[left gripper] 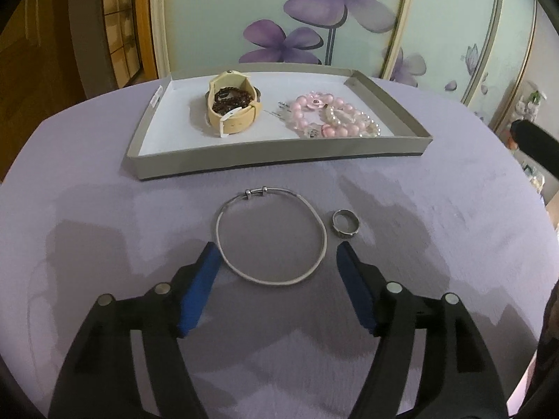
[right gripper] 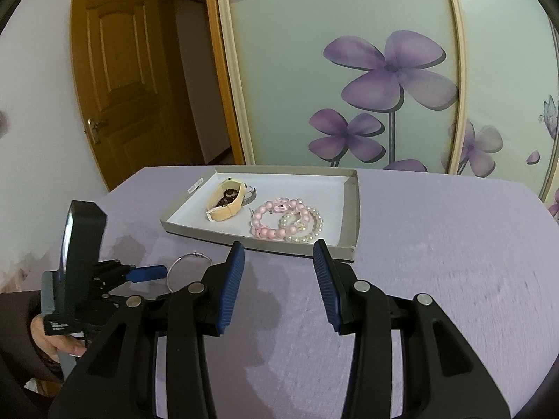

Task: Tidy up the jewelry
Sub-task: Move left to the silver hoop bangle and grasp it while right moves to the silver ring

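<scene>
A silver bangle (left gripper: pixel 271 236) lies flat on the lilac tablecloth (left gripper: pixel 436 230), in front of the shallow grey tray (left gripper: pixel 279 164), with a small silver ring (left gripper: pixel 345 223) just beside it on its right. The left gripper (left gripper: pixel 277 255) hovers over the bangle's near edge, its blue pads (left gripper: pixel 200 288) spread wide on either side of it, gripping nothing. Inside the tray sit a cream-strapped watch (left gripper: pixel 233 108) looped round dark beads (left gripper: pixel 232 99), and beside them a pink bead bracelet (left gripper: pixel 319 115) overlapping a pearl bracelet (right gripper: pixel 307 225). The right gripper (right gripper: pixel 277 265) is held above the cloth near the tray's front edge, jaws parted and empty. Behind stand floral wardrobe panels (right gripper: pixel 349 70) and a wooden door (right gripper: pixel 118 80).
</scene>
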### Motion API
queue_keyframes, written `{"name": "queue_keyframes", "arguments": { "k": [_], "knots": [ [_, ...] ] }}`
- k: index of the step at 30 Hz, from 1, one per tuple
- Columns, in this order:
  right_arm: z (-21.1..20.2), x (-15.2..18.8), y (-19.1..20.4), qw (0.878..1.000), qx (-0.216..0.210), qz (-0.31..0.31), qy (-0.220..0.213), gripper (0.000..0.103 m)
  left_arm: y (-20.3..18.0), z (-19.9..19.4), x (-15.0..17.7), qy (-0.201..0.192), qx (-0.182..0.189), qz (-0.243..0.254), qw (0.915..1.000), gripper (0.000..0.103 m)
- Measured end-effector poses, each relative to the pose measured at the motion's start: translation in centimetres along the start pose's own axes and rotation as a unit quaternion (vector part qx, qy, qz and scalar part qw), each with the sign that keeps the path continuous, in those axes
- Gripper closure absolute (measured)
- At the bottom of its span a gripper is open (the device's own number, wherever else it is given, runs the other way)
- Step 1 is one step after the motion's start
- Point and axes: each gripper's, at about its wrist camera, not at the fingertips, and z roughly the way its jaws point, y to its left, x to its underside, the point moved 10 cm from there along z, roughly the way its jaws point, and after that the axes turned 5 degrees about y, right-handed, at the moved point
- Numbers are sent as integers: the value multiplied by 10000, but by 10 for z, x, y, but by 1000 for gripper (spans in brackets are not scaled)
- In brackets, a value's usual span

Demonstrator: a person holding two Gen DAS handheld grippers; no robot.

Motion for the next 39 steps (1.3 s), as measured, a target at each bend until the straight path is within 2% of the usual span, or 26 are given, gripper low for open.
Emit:
{"name": "queue_keyframes", "arguments": {
  "k": [7, 11, 23, 34, 39],
  "knots": [
    [-4, -1, -2, 10000, -4, 4, -40, 60, -4, 6, -5, 78, -199, 86, 9997, 26],
    [-5, -2, 0, 10000, -25, 15, -60, 60, -5, 9, -6, 108, -377, 151, 9991, 26],
    [-5, -3, 3, 10000, -71, 0, -69, 60, 18, 13, -17, 85, -563, -90, 9983, 29],
    [2, -4, 11, 9999, -149, -63, 7, 60, 21, 14, -21, 48, -472, -107, 9988, 31],
    [12, 1, 20, 9995, -229, -138, 139, 60, 35, 6, -20, 1, -456, -282, 9986, 31]
  ]
}}
